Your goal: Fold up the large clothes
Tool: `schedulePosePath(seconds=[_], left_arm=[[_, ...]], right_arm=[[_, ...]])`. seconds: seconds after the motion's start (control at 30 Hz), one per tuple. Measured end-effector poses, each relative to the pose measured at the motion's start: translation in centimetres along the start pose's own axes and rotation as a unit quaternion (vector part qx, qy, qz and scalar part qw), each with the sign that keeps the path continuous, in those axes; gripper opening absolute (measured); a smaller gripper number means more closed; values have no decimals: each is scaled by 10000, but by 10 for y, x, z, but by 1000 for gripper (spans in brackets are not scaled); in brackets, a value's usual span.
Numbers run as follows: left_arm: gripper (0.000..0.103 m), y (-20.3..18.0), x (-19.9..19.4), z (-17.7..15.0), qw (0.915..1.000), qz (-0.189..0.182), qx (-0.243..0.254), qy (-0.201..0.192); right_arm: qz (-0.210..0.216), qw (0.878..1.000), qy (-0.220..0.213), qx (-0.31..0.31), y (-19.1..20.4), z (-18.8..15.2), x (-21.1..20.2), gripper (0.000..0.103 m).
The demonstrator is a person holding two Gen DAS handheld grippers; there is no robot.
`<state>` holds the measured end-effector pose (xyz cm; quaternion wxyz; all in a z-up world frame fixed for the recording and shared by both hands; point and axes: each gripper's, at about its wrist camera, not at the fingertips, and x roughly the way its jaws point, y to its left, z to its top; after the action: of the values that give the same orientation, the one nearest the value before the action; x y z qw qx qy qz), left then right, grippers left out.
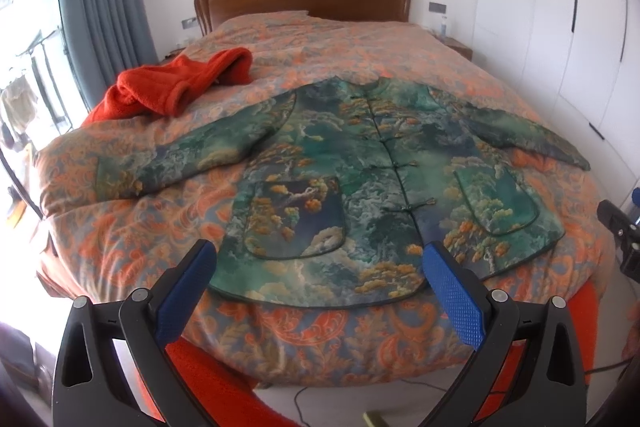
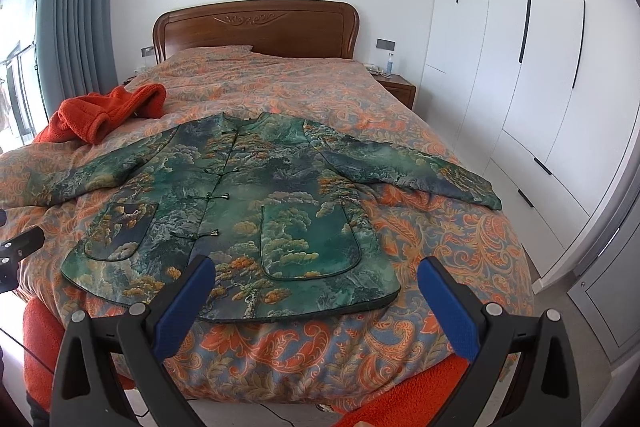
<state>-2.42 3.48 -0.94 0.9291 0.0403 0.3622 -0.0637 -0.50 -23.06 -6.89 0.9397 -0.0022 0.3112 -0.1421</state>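
A green padded jacket [image 1: 360, 163] with a tree print lies flat, front up and buttoned, on the bed, both sleeves spread out to the sides. It also shows in the right wrist view [image 2: 256, 195]. My left gripper [image 1: 320, 259] is open and empty, held above the jacket's hem near the bed's foot. My right gripper [image 2: 316, 275] is open and empty, also above the hem, toward the jacket's right pocket. The right gripper's body [image 1: 624, 235] shows at the right edge of the left wrist view.
The bed has an orange paisley quilt [image 1: 320, 327] and a wooden headboard [image 2: 256, 27]. A red fleece garment [image 1: 180, 83] lies crumpled at the bed's left side. White wardrobes [image 2: 520, 67] stand on the right, a nightstand [image 2: 400, 89] beside the headboard.
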Motion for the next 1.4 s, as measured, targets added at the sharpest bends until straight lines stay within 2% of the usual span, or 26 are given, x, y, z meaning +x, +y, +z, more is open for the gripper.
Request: schedulePosePath(seconds=[0.07,0.13,0.27,0.43,0.57,0.67,0.73,0.77,0.83,0.93,1.0,1.03,1.07,1.1,1.13,1.17,1.2,1.27,1.3,1.33,1.4], left_arm=[[103,2,3,-1,10000,-53,-68,47],[103,2,8,-1,9999,-80,-102,111],[103,0,16,-1,9997,-35,-83,230],[103,-3,25,0,9993,16,-62,358],[103,-4,32,0,9990,101,-42,439],[103,-3,41,0,9983,152,-86,551],[103,-3,48,0,9976,180,-116,662],[103,-4,51,0,9972,198,-120,711],[103,-5,56,2,9966,223,-114,781],[103,-7,59,6,9967,238,-63,780],[103,-8,61,8,9967,254,-36,772],[103,-8,63,9,9966,261,-38,780],[103,-7,64,9,9964,267,-49,798],[103,-6,65,9,9962,273,-66,818],[103,-5,67,9,9961,281,-89,834],[103,-3,67,9,9959,289,-116,844],[103,-2,68,9,9958,292,-144,855],[103,1,72,7,9954,282,-196,900],[103,1,76,5,9949,276,-212,944],[103,1,79,4,9944,263,-219,1000],[103,-2,85,3,9937,224,-209,1080]], right_arm=[[71,9999,-23,-140,1,0,7,103],[114,9993,162,-321,0,-2,21,103],[-15,9989,208,-416,-19,-6,53,103],[64,9973,156,711,-106,7,121,103],[-9,9835,94,1807,-200,18,191,103],[-168,9671,44,2539,-266,18,235,103],[-90,9530,133,3025,-302,16,265,103],[-1,9412,213,3372,-320,13,280,103],[177,9097,293,4138,-350,3,307,103],[241,8627,185,5048,-379,-11,335,101],[98,8450,96,5347,-389,-13,349,92],[33,8397,78,5430,-393,-13,356,81],[-40,8371,94,5470,-396,-12,364,62],[-127,8374,173,5461,-397,-10,371,51],[-278,8400,281,5412,-396,-7,376,28],[-447,8451,339,5316,-394,-2,377,17],[-587,8545,289,5153,-387,8,373,14],[-769,8929,27,4436,-361,43,356,11],[-752,9141,-154,3981,-342,63,344,11],[-665,9305,-314,3589,-320,83,333,11],[-330,9538,-585,2929,-277,120,311,10]])
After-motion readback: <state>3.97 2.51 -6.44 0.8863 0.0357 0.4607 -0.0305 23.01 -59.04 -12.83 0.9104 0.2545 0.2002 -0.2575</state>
